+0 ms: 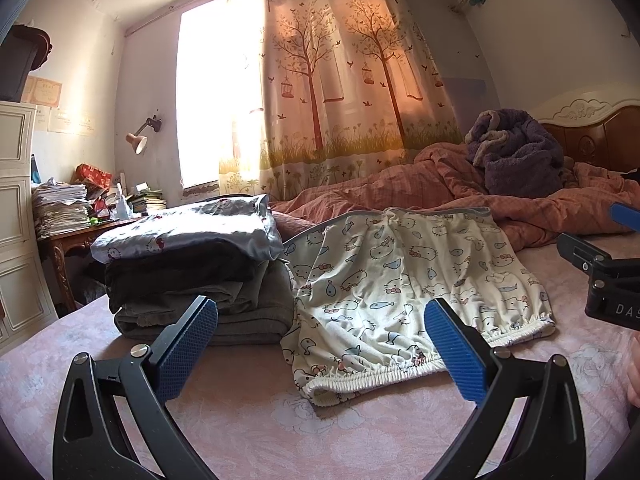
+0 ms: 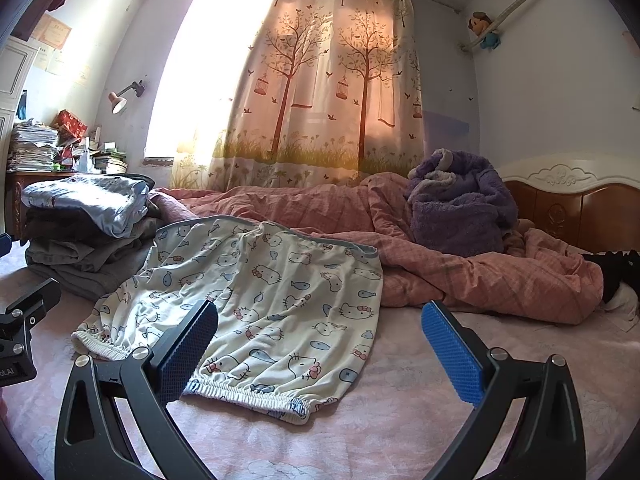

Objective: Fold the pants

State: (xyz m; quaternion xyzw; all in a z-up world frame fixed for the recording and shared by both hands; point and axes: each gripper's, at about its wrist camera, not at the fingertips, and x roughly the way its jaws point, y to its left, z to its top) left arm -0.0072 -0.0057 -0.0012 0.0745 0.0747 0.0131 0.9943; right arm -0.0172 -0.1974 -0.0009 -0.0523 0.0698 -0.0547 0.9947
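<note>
Ahead of both tongs and under them: a bed (image 1: 240, 420) in pale pink, filling the whole foreground. Farther off beyond the task's garment, a rumpled salmon quilt (image 2: 460, 276), with a purple fleece heap (image 2: 460, 212) on top. Ahead and to the left of the left tongs, a stack of folded clothes (image 1: 192, 272), just beside the garment's left edge, perhaps touching it.

Spread flat between stack and quilt: the pants (image 1: 408, 280), cream with a cat-and-fish print, not yet folded by the look of it. Waistband at the far side, two elastic cuffs at the near side, so long axis running away from the tongs, roughly in line with the fingers. Some wrinkling near the left leg.

Left gripper (image 1: 320, 344) spread wide, holding nothing, hovering just short of the near cuffs; left leg's cuff straight ahead between its fingers. Right gripper (image 2: 320, 344) likewise wide and empty, its left finger over the right leg's cuff in its own view, the rest of the garment ahead and leftward.

Each tong about equally near its own cuff. Likely next: a pinch on each cuff, or on one side's cuff and waistband corner, then a fold. Risk of catching only the top layer of thin fabric.
</note>
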